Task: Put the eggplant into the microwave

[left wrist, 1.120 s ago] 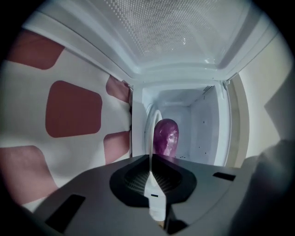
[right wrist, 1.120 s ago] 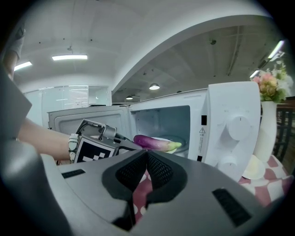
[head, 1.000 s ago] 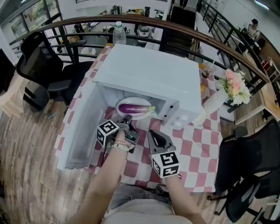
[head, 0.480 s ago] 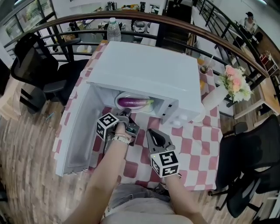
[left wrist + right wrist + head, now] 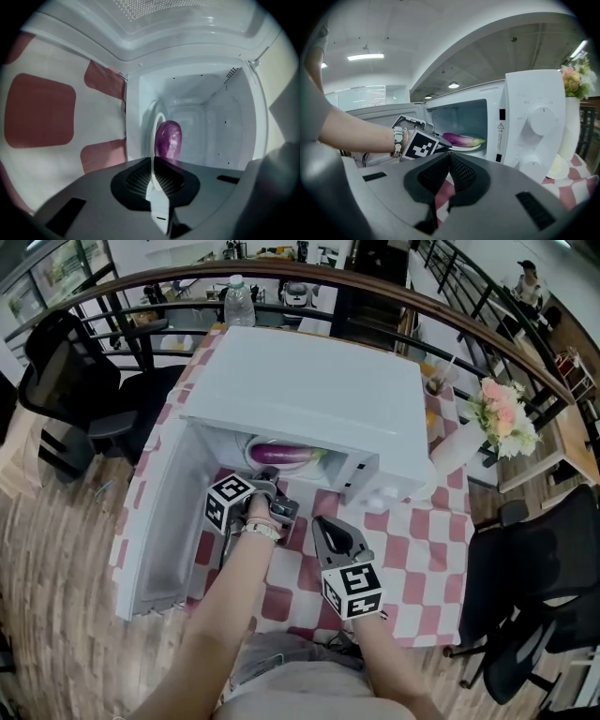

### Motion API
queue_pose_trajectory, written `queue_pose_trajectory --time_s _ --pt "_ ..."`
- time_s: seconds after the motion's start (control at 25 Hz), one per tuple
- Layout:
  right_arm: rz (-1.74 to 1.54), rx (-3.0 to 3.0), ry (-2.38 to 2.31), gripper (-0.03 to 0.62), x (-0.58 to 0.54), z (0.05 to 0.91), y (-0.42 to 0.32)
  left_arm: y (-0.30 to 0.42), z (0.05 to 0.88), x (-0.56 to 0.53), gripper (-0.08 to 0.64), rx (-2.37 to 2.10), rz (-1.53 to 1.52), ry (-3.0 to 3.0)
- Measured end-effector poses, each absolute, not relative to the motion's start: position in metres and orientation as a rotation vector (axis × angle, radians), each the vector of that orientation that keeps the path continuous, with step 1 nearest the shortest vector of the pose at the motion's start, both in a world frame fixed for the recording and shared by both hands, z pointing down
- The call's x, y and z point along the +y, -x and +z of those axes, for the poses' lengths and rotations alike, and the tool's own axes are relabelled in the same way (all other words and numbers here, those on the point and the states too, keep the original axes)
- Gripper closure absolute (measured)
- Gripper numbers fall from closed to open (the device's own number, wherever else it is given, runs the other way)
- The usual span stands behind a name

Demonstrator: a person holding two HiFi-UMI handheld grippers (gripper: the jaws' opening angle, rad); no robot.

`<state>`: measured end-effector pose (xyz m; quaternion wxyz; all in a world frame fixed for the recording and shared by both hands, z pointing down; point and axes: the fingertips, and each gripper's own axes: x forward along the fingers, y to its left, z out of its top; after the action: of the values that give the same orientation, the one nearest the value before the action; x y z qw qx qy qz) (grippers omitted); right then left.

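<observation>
A purple eggplant [image 5: 286, 454] lies on a white plate [image 5: 261, 463] inside the open white microwave [image 5: 309, 390]. In the left gripper view the eggplant [image 5: 168, 138] is end-on, straight ahead in the cavity. My left gripper [image 5: 267, 479] reaches into the doorway and is shut on the plate's near rim [image 5: 157, 117], which runs between its pads. The right gripper view shows the same: the left gripper [image 5: 440, 140] at the edge of the plate [image 5: 468, 147]. My right gripper [image 5: 322, 524] hovers shut over the tablecloth in front of the microwave, holding nothing.
The microwave door [image 5: 164, 521] hangs wide open to the left. The control panel with two knobs [image 5: 536, 136] is right of the opening. A red-checked tablecloth [image 5: 412, 540] covers the table. A flower vase [image 5: 502, 423] and a water bottle [image 5: 241, 292] stand beyond.
My left gripper has slid forward with the plate, so plate and eggplant now sit deeper in the cavity. The right gripper has stayed in place.
</observation>
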<state>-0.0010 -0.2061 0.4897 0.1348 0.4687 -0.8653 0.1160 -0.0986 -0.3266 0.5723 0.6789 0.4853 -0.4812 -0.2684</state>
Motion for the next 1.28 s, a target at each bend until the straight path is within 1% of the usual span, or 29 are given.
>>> queue_pose_trajectory --time_s 0.28,0.44,0.76,1.0,1.28 --pt "0.346 -2.503 -1.355 0.568 -0.206 0.492 0.001 0.098 0.575 -0.325 0.525 -1.131 -0.5 -1.065" --pt "0.351 -2.497 -1.368 0.568 -0.206 0.492 -0.002 0.097 0.582 -0.319 0.45 -1.115 -0.476 -1.023" --pt "0.365 -2.483 -1.391 0.568 -0.203 0.495 -0.005 0.093 0.591 -0.326 0.37 -1.11 -0.498 -1.008" --pt "0.381 -2.467 -1.414 0.568 -0.204 0.497 -0.009 0.093 0.594 -0.336 0.344 -1.104 -0.505 -1.004" --pt "0.377 -2.468 -1.432 0.568 -0.207 0.493 -0.01 0.092 0.586 -0.333 0.342 -1.092 -0.472 -1.053"
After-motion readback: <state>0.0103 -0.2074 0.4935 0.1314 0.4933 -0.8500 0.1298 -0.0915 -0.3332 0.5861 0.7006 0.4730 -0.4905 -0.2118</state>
